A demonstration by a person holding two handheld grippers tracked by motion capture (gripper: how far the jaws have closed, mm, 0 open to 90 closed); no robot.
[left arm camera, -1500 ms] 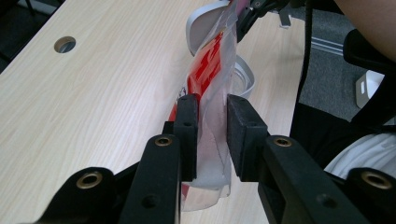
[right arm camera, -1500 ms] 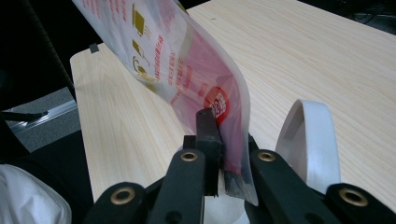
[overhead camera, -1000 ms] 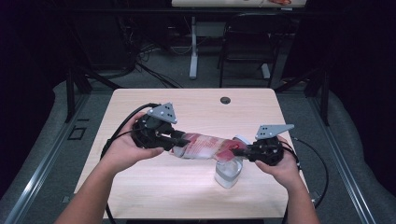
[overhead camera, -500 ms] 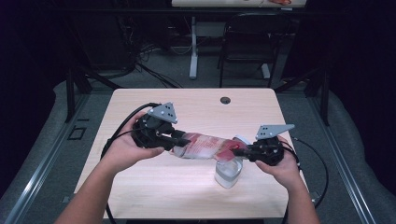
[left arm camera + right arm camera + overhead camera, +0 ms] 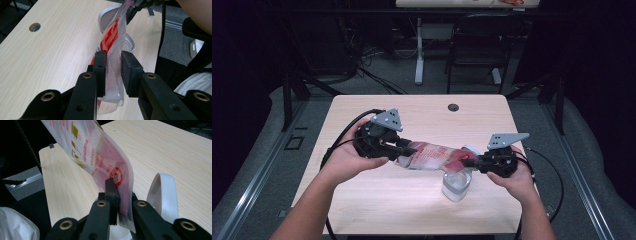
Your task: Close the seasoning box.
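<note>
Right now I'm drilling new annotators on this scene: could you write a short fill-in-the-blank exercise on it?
1. The plastic pouch with red print is held by ____ hand-held grippers.
2. Below the pouch's right end stands a clear ____ on the table.
3. The right hand-held gripper is clamped ____ on the pouch.
4. The table top is made of light ____.

Missing words: two; container; shut; wood

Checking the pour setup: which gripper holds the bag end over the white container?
The right gripper, pinching the bag above the container; the left gripper holds the far end.
</note>
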